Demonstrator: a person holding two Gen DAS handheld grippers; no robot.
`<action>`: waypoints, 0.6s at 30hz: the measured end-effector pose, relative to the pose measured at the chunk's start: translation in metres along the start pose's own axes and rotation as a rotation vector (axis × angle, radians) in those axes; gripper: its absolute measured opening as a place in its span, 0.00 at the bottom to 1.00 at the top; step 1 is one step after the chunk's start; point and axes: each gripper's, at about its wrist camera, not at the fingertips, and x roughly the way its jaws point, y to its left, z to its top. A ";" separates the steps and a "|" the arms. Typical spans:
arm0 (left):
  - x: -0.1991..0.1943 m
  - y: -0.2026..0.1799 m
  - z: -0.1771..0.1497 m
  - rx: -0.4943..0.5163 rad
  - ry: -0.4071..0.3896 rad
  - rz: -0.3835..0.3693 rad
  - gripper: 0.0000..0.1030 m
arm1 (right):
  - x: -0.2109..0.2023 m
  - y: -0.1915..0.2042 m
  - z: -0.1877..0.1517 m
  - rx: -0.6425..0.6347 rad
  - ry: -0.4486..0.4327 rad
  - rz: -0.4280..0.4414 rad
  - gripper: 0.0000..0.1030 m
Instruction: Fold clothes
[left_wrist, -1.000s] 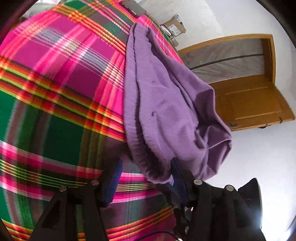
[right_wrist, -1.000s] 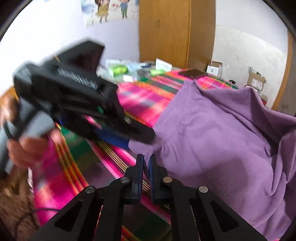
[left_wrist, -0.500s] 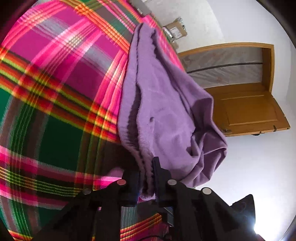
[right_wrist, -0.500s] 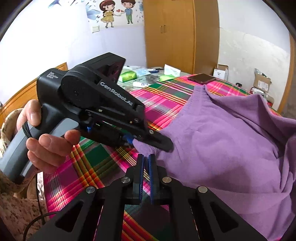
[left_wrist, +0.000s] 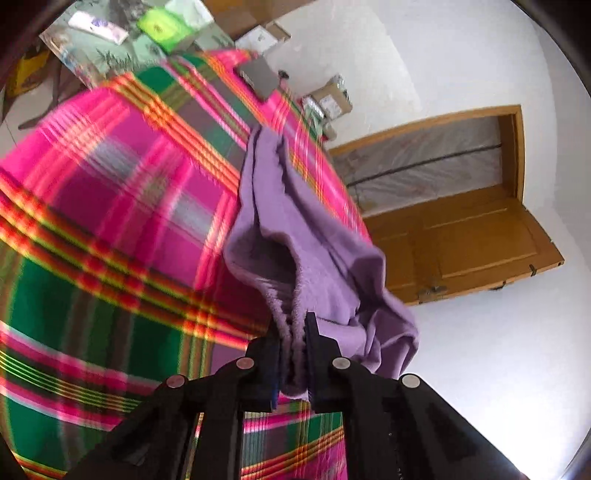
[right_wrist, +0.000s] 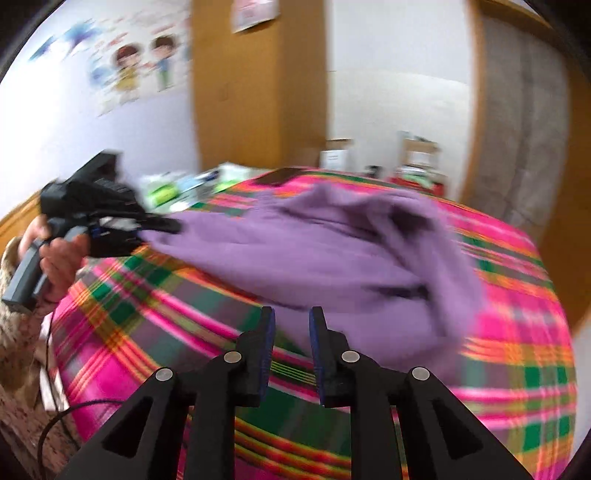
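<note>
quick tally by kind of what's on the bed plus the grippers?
Purple garment: 1
Plaid blanket: 1
Dark flat device, likely a phone, at the far edge: 1
Grippers: 2, the left gripper clamped on the garment's edge, the right gripper opening with nothing between its fingers
Total: 5

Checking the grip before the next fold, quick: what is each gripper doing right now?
Left gripper: closed on the edge of the purple garment.
Right gripper: jaws opening, nothing between them.
</note>
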 end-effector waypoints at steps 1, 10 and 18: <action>-0.003 0.000 0.002 0.000 -0.010 0.003 0.11 | -0.004 -0.010 -0.004 0.029 -0.005 -0.034 0.20; -0.021 0.001 0.014 -0.011 -0.081 0.019 0.10 | -0.007 -0.075 -0.035 0.255 0.045 -0.177 0.31; -0.029 -0.002 0.018 0.001 -0.111 0.037 0.10 | 0.024 -0.088 -0.030 0.315 0.090 -0.110 0.39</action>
